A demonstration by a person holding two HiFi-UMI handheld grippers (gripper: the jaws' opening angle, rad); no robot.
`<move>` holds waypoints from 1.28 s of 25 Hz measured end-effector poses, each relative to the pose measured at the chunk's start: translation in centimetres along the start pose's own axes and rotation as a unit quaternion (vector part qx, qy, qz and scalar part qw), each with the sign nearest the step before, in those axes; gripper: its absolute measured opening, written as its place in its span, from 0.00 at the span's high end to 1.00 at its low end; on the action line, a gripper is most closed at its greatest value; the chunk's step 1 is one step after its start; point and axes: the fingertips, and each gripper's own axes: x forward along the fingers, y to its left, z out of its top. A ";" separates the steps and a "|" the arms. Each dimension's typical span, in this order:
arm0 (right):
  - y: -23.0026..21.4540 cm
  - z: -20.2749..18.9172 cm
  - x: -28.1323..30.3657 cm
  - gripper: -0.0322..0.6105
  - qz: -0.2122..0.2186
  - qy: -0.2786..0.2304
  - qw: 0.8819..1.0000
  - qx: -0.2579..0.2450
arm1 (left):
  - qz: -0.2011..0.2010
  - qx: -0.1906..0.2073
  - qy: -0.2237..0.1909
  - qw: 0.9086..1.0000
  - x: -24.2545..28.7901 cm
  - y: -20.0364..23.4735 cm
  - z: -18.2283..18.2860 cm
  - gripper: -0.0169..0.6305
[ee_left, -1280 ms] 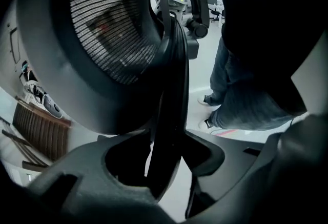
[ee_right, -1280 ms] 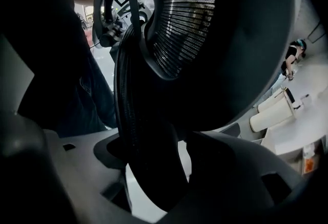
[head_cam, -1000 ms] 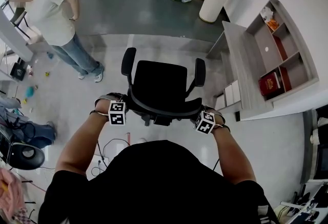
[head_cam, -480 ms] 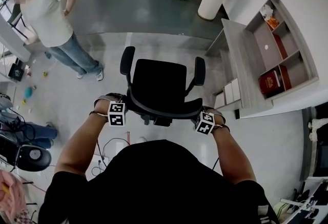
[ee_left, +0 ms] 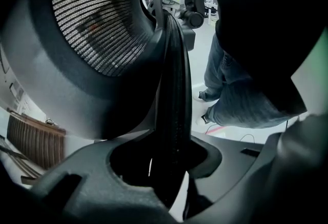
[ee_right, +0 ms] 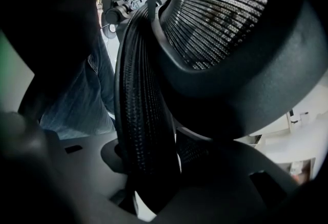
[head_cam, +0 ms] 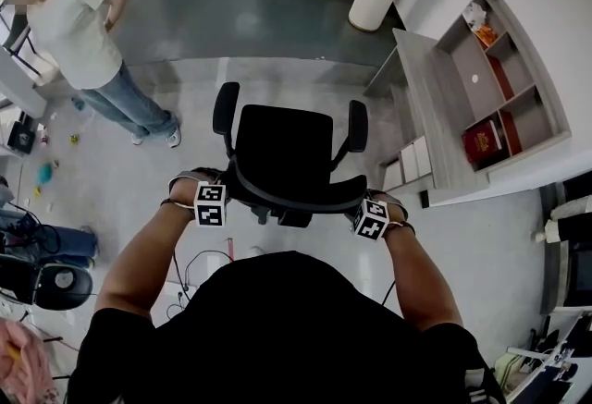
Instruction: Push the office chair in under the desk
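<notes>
While person (head_cam: 277, 328) stands behind office chair (head_cam: 282, 153), both tools sit on top rim of its backrest.
Left tool (ee_left: 171, 166): jaws part-way in, just been closing, clamped on black rim edge.
Right tool (ee_right: 154, 166): jaws likewise just been closing, clamped on textured rim, mesh back just beside.
Chair location: open floor (head_cam: 194, 97), near surface (head_cam: 421, 106) at head view's right, apart from it, not under it.
</notes>
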 end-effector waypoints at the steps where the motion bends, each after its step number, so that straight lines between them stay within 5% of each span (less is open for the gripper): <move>1: -0.1 0.2 0.0 0.66 0.002 0.001 1.000 0.001 | -0.003 0.001 -0.002 1.000 -0.1 0.1 -0.1 0.76; 32: -7.3 0.9 2.6 0.67 -0.014 0.011 0.999 0.051 | -0.029 0.025 0.021 0.999 2.4 10.1 -2.1 0.76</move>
